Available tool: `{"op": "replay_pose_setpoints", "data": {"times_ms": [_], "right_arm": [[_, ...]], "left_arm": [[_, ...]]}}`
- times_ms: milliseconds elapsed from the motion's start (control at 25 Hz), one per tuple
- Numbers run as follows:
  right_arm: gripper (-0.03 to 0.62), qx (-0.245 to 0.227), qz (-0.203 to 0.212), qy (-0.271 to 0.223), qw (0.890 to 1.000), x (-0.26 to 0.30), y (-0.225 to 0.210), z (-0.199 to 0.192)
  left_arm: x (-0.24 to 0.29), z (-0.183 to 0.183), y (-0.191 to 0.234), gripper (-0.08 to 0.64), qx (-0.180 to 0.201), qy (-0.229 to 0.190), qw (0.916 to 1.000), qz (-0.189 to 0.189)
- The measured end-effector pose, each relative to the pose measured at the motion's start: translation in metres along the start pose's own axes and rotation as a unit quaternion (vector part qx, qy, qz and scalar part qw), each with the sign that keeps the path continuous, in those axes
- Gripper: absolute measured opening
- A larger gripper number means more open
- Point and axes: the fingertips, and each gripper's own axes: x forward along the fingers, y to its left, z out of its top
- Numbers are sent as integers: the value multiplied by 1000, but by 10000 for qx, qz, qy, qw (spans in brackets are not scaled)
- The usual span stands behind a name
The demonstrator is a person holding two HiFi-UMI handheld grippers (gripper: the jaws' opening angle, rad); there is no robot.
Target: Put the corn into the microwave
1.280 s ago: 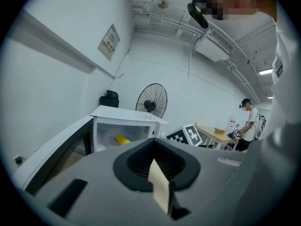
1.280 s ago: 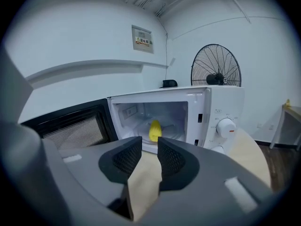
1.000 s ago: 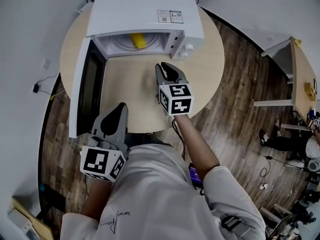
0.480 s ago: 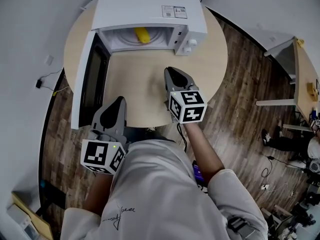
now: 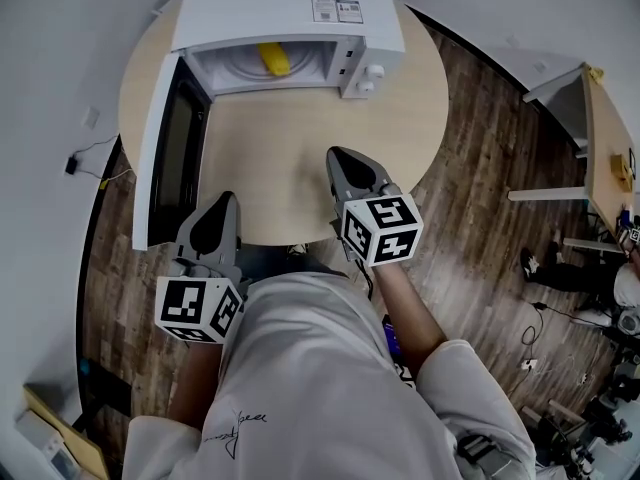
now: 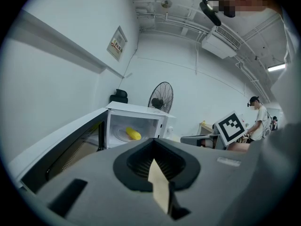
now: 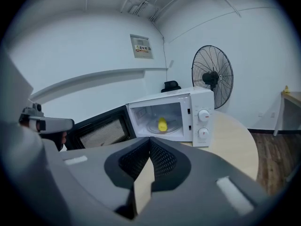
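Yellow corn (image 5: 273, 60) inside microwave (image 5: 290, 8); door (image 5: 160, 153) swung wide.

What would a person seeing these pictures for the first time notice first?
The yellow corn stands out first, lying inside the white microwave at the far edge of the round wooden table. Next, the microwave's door stands wide open, toward the left of the head view.

Microwave (image 5: 290, 8): one, top centre.
Corn (image 5: 273, 58): one cob, inside it.
Knobs (image 7: 203, 115): two, one above the other.
Round table (image 5: 300, 158): one.
Grippers: two, the left gripper (image 5: 220, 203) at lower left, the right gripper (image 5: 338, 156) at centre.
Marker cubes (image 5: 198, 310): two, one per gripper.
Standing fan (image 7: 212, 76): one, upper right.
Wall sign (image 7: 141, 46): one.
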Motion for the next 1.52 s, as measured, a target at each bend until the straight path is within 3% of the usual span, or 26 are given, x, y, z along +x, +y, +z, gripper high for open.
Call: {"op": "replay_pose_setpoints", "data": {"times_ms": [240, 480, 800, 1040, 1520], "right_arm": [[12, 240, -8, 185, 9995, -17, -4, -17], [12, 288, 0, 61, 9996, -34, -9, -17], [11, 191, 125, 113, 9997, -62, -11, -18], [11, -48, 241, 176, 9995, -71, -8, -13], [11, -7, 454, 112, 9989, -73, 8, 0]], "left_arm": [[-3, -11, 6, -11, -36, 156, 9999, 66], [-6, -16, 10, -12, 9, 228, 9997, 130], [-16, -12, 5, -11, 111, 88, 9999, 22], [-19, -17, 11, -11, 73, 184, 9997, 113], [-19, -25, 12, -11, -22, 359, 9993, 73]]}}
